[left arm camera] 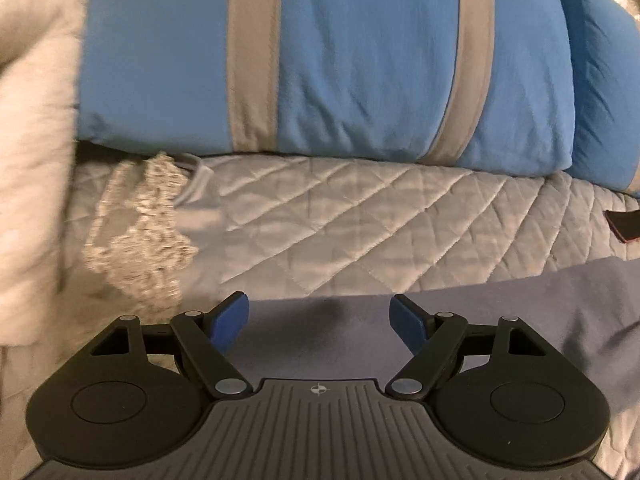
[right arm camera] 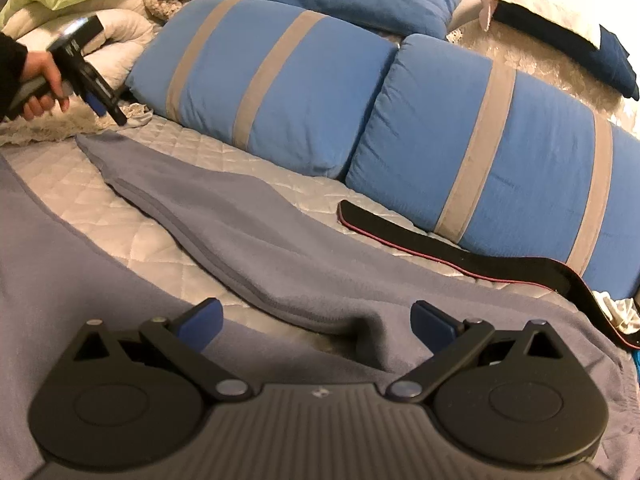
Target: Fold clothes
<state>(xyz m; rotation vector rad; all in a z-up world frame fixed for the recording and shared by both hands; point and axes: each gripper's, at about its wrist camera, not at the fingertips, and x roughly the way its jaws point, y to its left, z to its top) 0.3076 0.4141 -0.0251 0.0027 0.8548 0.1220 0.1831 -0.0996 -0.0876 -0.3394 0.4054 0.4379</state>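
A grey-blue fleece garment lies spread on the quilted bed cover. One long part of it stretches toward the far left. My right gripper hovers open just over a fold where that long part meets the body, with nothing between its fingers. My left gripper, held by a hand, points down just above the far end of the long part. In the left wrist view the left gripper stands open over the garment's edge, with its pads empty.
Blue pillows with grey stripes line the back of the bed. A black strap with a red edge lies in front of the right pillow. Cream blankets and a lace cloth sit at the left.
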